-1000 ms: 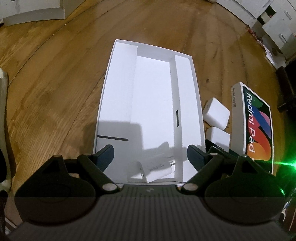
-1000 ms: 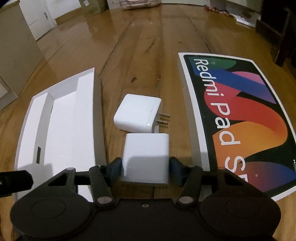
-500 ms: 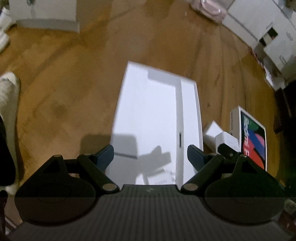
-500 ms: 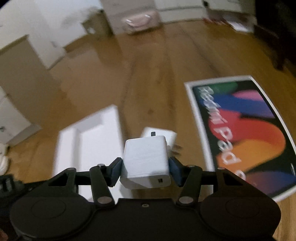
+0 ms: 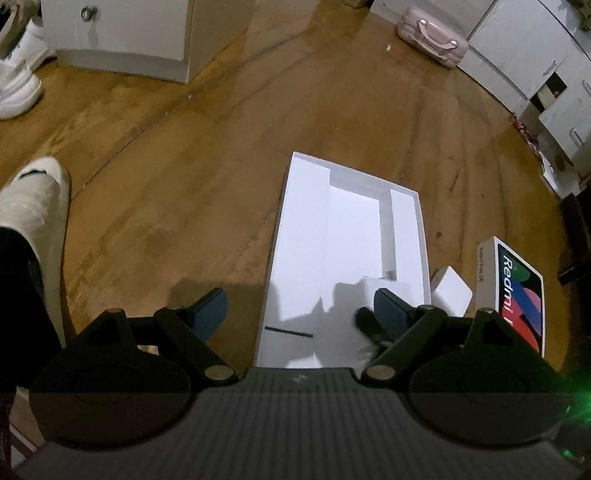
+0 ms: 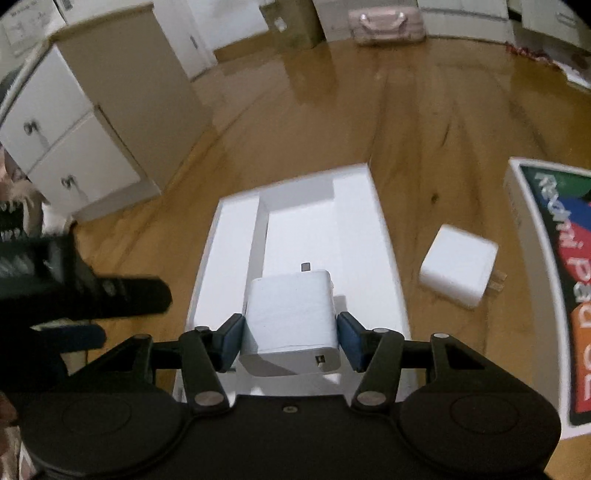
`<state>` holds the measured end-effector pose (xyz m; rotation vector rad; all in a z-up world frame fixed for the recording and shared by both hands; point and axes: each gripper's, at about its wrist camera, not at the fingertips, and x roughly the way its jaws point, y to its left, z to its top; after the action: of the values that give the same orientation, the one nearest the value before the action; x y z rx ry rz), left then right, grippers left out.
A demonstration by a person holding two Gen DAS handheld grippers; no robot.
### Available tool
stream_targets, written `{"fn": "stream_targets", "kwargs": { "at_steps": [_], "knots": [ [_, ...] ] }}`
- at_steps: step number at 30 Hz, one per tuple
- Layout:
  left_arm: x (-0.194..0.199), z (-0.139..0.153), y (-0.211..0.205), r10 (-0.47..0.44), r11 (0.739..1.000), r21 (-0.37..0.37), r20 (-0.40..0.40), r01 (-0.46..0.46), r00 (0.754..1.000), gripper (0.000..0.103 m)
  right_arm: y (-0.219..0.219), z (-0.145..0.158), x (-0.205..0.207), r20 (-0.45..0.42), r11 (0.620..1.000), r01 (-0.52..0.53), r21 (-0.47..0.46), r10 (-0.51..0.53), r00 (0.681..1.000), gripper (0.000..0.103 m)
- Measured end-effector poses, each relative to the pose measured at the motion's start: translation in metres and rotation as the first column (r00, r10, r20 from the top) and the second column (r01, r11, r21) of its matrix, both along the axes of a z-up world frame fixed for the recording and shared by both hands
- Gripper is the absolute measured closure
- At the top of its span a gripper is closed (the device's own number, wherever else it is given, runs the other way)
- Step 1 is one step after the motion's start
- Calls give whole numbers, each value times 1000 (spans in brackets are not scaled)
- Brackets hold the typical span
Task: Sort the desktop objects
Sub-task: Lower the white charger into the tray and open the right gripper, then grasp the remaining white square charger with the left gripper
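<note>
Charger [image 6: 291, 314] in right jaws over white tray [image 6: 384, 236], left jaws wide, second charger [image 6: 458, 271] beside.

Bare wooden floor [image 5: 177, 206] lies wide left of and beyond the white box tray [image 5: 306, 236]. Right of the tray the passage is narrow: a loose white charger [image 6: 458, 269] sits between tray and Redmi Pad lid [image 6: 554, 280]. White cabinet [image 6: 92, 122] blocks far left; pink case [image 5: 432, 33] far back. Shoe [image 5: 33, 206] near left.
</note>
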<state>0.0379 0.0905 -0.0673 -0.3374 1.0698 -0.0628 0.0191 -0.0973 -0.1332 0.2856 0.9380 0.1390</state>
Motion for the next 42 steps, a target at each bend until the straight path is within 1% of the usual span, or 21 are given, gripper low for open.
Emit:
{"fn": "stream_targets", "kwargs": {
  "at_steps": [4,8,11,13,15,17,19,21,22,23,26,27,28,31,33,34,36,38,40,41,42],
  "knots": [
    [0,-8,8,27,999,-42,-34,-28,999,16,11,-14,2,-37,1000,-12,-10,12,999,42],
    [1,-12,14,44,998,-44,-45,-46,998,16,18,-23,2,-48,1000,-12,-20,11,999,42],
    [0,-10,18,62,997,-49,-51,-64,997,16,13,-24,5,-45,999,35,20,-34,998,41],
    [-2,-7,20,78,994,-71,-52,-81,996,16,5,-21,6,-52,993,87,74,-84,995,39],
    [-3,-2,22,87,991,-98,-39,-90,995,16,-9,-12,5,-51,980,139,143,-133,990,38],
    [-4,4,20,87,991,-103,-25,-89,996,16,-22,1,2,-28,968,175,179,-172,985,36],
    [-6,10,16,82,992,-100,-8,-83,997,16,-41,16,-4,6,959,221,177,-226,974,29],
    [-7,16,11,67,993,-93,8,-66,998,16,-64,27,-13,13,940,311,136,-316,949,28],
    [-8,19,5,56,995,-85,16,-55,998,16,-78,32,-19,-7,925,360,124,-362,932,28],
    [-8,21,-1,40,996,-76,25,-38,999,16,-92,37,-25,-25,909,400,118,-400,916,28],
    [-9,27,-28,-43,998,-52,46,45,998,16,-133,58,-46,-64,881,439,179,-434,898,29],
    [-9,28,-38,-85,995,-46,49,87,995,16,-141,65,-53,-54,878,444,180,-441,896,28],
    [-10,30,-47,-111,993,-28,51,112,993,16,-148,73,-59,-47,878,450,162,-449,892,28],
    [-12,36,-74,-150,988,44,65,148,987,16,-153,89,-67,-15,893,448,44,-448,894,28],
    [-13,40,-96,-215,976,50,96,211,972,16,-156,92,-71,0,894,448,0,-448,894,28],
    [-13,41,-107,-250,968,52,112,246,962,16,-159,90,-73,-5,892,451,13,-451,893,28],
    [-8,40,-130,-328,944,40,151,326,932,17,-167,83,-78,-18,887,456,80,-456,890,28],
    [2,31,-157,-407,913,44,163,406,899,20,-181,76,-87,-35,872,470,140,-470,882,28],
    [12,19,-183,-453,891,92,142,444,880,21,-194,68,-93,-59,853,501,143,-498,865,28],
    [15,13,-194,-481,876,122,133,467,867,21,-198,65,-94,-74,842,525,128,-519,851,28],
    [18,7,-204,-518,854,142,126,501,846,21,-202,62,-96,-80,833,541,116,-535,841,28]
  ]
}}
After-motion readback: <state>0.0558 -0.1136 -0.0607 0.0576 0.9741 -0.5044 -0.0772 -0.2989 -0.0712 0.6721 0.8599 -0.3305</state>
